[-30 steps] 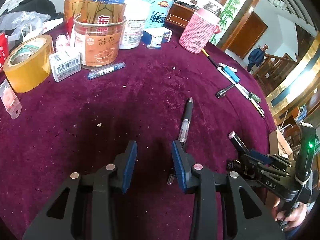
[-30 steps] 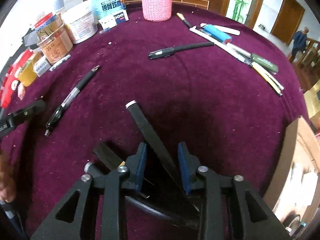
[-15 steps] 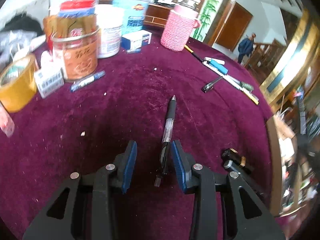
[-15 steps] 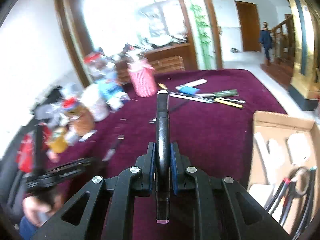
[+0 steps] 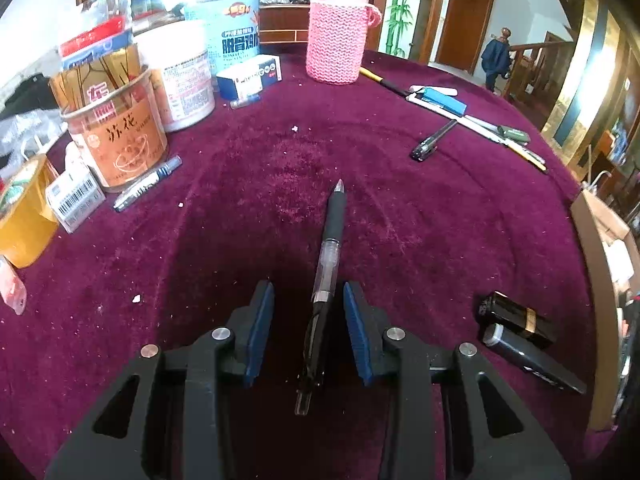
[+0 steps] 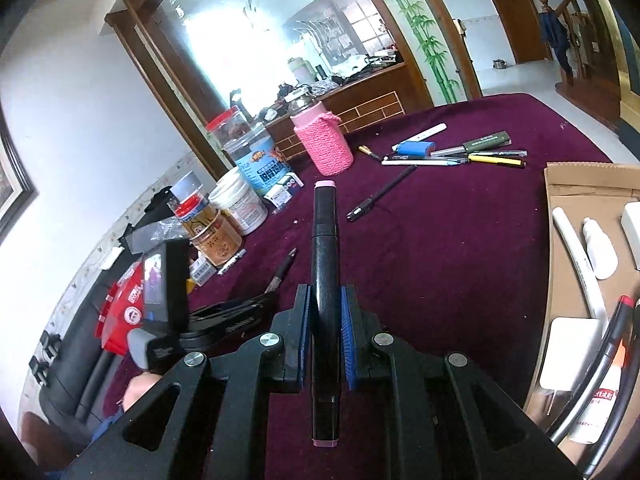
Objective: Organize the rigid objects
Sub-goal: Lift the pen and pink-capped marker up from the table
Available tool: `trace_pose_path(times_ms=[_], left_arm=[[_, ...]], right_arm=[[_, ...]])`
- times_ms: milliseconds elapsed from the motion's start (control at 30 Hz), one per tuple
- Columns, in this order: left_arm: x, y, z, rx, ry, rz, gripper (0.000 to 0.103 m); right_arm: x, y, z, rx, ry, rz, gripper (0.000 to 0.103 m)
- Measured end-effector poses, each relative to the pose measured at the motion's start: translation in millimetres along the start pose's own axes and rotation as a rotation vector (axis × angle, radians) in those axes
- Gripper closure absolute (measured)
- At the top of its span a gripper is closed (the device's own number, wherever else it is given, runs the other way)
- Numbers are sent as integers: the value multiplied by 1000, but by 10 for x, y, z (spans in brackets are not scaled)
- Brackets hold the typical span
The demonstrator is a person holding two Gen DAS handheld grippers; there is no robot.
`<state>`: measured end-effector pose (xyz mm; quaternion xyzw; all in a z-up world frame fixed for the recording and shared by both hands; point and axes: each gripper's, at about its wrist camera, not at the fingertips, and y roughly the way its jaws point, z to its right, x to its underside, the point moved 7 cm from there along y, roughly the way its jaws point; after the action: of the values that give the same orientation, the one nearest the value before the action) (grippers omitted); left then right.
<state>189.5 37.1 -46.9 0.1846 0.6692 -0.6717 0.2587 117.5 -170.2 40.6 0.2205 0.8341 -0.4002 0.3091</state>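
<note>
Black and pink-capped, the marker (image 6: 325, 280) is now lifted clear of the maroon tablecloth (image 6: 460, 248), clenched between the right gripper (image 6: 325, 336) pads; a second ago it lay flat. The left gripper (image 5: 308, 332) has slid forward, fingers spread wide either side of the retractable pen (image 5: 326, 264) lying on the cloth.

Maroon tablecloth (image 5: 400, 208), pink knitted bottle sleeve (image 5: 338, 36) (black, pink-capped marker (image 6: 325, 264)).

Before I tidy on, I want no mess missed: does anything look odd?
Only pale crumbs scattered over the maroon tablecloth. Nothing looks spilled or broken; loose pens lie at mixed angles.
</note>
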Motion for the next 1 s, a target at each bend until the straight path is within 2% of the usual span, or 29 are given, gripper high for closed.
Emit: trace_pose_path(times_ms=[33,67,133,200,300,500,700,1000], left_arm=[[1,-3,29,-4,16,9,85],[4,-8,47,3,20,10,91],[11,-14,57,-4,29,12,94],[25,-27,62,-11,42,14,94],[39,-86,63,42,15,13,95],[9,-355,171,123,22,93,95],[-12,-552,339,172,54,155,95],[-6,-631,536,208,76,159,95]], right_arm=[[0,-19,3,-2,0,5,90],[-2,-27,2,-2,0,8,90],[9,-26,1,-9,-1,3,90],[12,-23,7,-8,5,2,90],[6,-27,11,-8,7,4,90],[27,22,9,0,-1,-9,90],[43,77,51,26,1,-21,90],[16,89,216,77,35,-14,90]])
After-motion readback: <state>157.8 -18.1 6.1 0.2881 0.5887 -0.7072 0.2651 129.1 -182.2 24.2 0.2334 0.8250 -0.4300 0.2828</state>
